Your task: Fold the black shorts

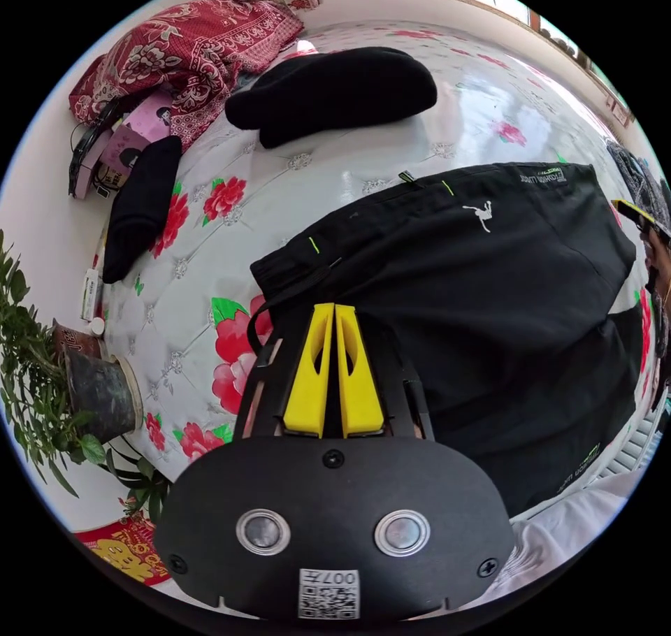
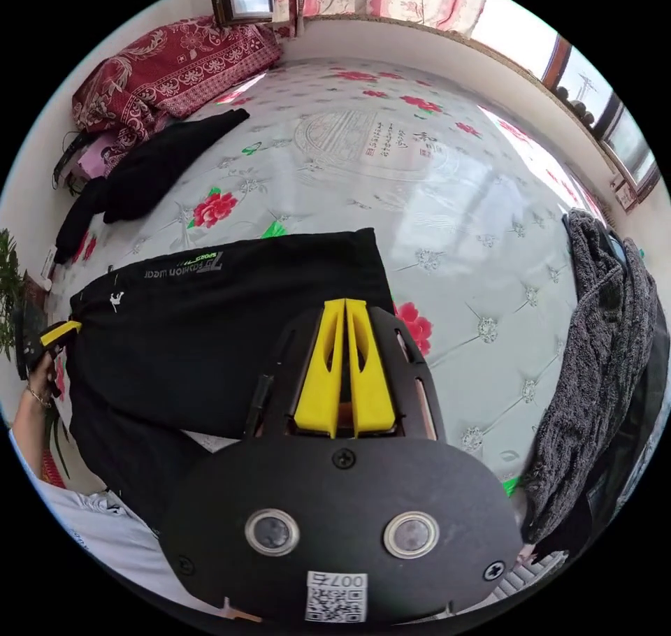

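Under both grippers' closed fingers (image 1: 334,314) — the black shorts (image 1: 489,293).

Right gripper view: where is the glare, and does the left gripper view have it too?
Right gripper view: window light glares on the shiny bedspread past the black shorts. Left gripper view: the same sheen whitens the bedspread at upper right; straight edges bow near the rim.
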